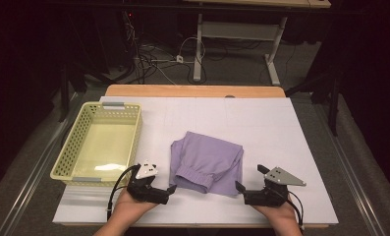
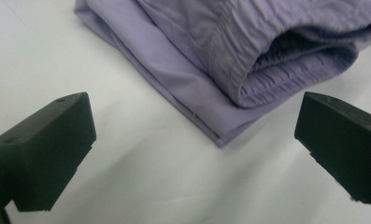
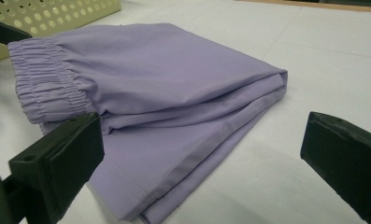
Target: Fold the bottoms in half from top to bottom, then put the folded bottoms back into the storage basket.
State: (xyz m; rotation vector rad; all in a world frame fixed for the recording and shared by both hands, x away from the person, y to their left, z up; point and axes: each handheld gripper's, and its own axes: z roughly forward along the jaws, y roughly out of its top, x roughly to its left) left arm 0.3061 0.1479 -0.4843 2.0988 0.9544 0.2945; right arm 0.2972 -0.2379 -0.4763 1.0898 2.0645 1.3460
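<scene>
On the white tabletop [image 1: 261, 128] in the high view, the folded lilac shorts [image 1: 207, 162] lie between the left gripper [image 1: 164, 193] and the right gripper [image 1: 247, 191], both resting low with jaws spread and nothing in them; a yellow perforated basket [image 1: 69, 157] stands beyond the left one.

In the left gripper view, the left gripper [image 2: 192, 140] has its jaws wide apart, the shorts [image 2: 211, 51] just ahead of them, their near corner pointing into the gap.

In the right gripper view, the right gripper [image 3: 202, 158] is likewise released; the shorts [image 3: 164, 84] lie ahead, their hem reaching behind the left jaw.

This looks like the approach before a grasp: each side likely needs to slide under an edge and pinch. The garment's underside and inner layers are hidden.
</scene>
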